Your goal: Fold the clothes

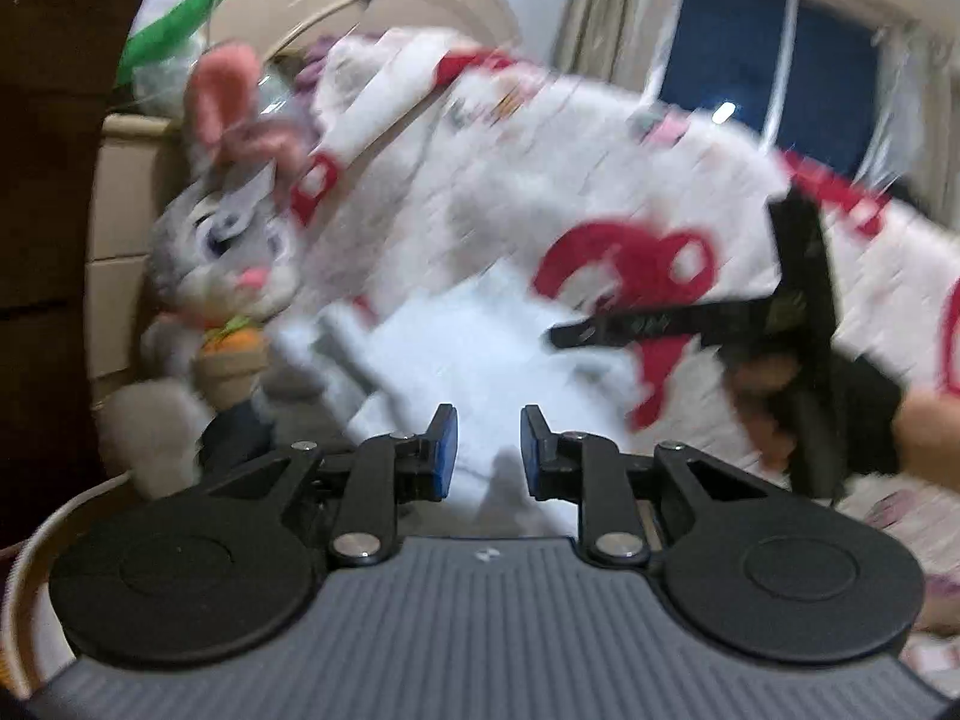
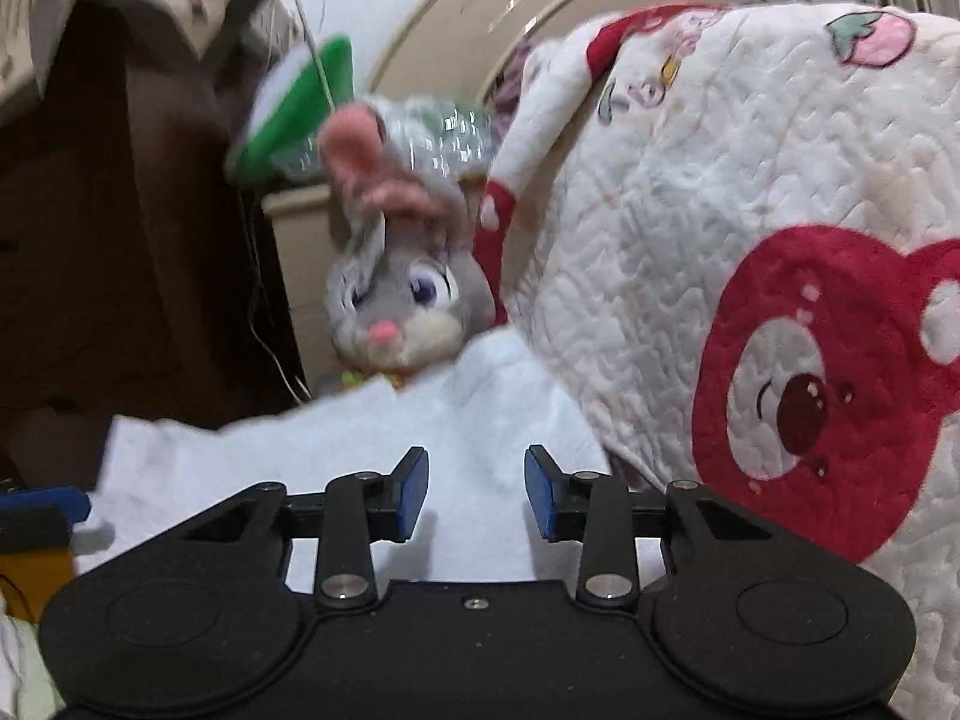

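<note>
Plush rabbit (image 2: 402, 300) propped at left by the headboard, out of the work zone. White cloth (image 2: 372, 450) lies flat mid-bed against the quilt (image 2: 690, 228), reachable by both. Left gripper (image 1: 489, 447) jaws released, empty; right gripper (image 2: 477, 492) likewise, over the cloth. Left view badly smeared; fold state and cloth edges unclear, near edge hidden by grippers.

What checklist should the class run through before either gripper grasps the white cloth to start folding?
1. Left gripper open: ok.
2. Right gripper open: ok.
3. White cloth lies ahead of both grippers: ok.
4. Cloth already held in either gripper: not ok, nothing sits between the fingers.
5. Cloth lying flat, edges findable: cannot tell, left view is blurred.
6. Stuffed rabbit and quilt clear of the cloth: not ok, both crowd it.
</note>
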`<state>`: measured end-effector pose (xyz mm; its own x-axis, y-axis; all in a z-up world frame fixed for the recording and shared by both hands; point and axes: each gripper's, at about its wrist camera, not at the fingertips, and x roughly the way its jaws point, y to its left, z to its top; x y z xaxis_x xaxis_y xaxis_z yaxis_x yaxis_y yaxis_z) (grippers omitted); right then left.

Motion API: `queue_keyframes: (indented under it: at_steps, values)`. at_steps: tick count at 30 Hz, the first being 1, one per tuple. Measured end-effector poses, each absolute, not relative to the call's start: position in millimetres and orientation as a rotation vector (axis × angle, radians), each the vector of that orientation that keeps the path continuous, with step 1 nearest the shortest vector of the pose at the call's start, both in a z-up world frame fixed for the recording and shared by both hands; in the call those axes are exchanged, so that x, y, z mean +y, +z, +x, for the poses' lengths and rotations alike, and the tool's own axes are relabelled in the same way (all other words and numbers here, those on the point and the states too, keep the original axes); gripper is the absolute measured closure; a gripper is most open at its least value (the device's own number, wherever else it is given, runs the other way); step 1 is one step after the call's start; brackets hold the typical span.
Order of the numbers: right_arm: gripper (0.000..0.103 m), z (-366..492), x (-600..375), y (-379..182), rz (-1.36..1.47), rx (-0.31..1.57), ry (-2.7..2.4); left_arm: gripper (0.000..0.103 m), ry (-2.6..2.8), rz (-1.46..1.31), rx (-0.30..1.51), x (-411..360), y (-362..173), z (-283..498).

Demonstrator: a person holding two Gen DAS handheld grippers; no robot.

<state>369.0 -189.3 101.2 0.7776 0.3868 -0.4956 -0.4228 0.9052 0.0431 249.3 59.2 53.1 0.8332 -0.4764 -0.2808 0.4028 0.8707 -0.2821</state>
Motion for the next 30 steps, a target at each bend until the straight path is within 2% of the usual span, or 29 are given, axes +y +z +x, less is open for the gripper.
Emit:
queue_keyframes:
  at_steps: [1, 8, 15, 17, 21, 24, 29, 30]
  values:
    - [0.066, 374, -189, 96, -0.074, 0.527, 0.413, 0.082, -0.461, -0.214, 0.369, 60, 48, 253]
    - [0.066, 408, -181, 79, -0.057, 0.537, 0.364, 0.082, -0.506, -0.28, 0.415, 70, 36, 268]
    - [0.066, 437, -174, 77, 0.054, 0.547, 0.338, 0.082, -0.509, -0.416, 0.287, 92, 49, 260]
    - [0.06, 442, -170, 80, 0.071, 0.55, 0.345, 0.081, -0.52, -0.422, 0.29, 93, 46, 266]
    - [0.06, 444, -160, 84, 0.035, 0.564, 0.336, 0.085, -0.442, -0.369, 0.329, 86, 43, 267]
    - [0.06, 433, -163, 92, 0.044, 0.54, 0.315, 0.075, -0.382, -0.315, 0.348, 79, 45, 263]
    - [0.057, 376, -174, 116, -0.017, 0.489, 0.264, 0.069, -0.327, -0.205, 0.317, 66, 59, 242]
    - [0.054, 358, -178, 122, 0.0, 0.478, 0.253, 0.062, -0.345, -0.211, 0.33, 64, 61, 236]
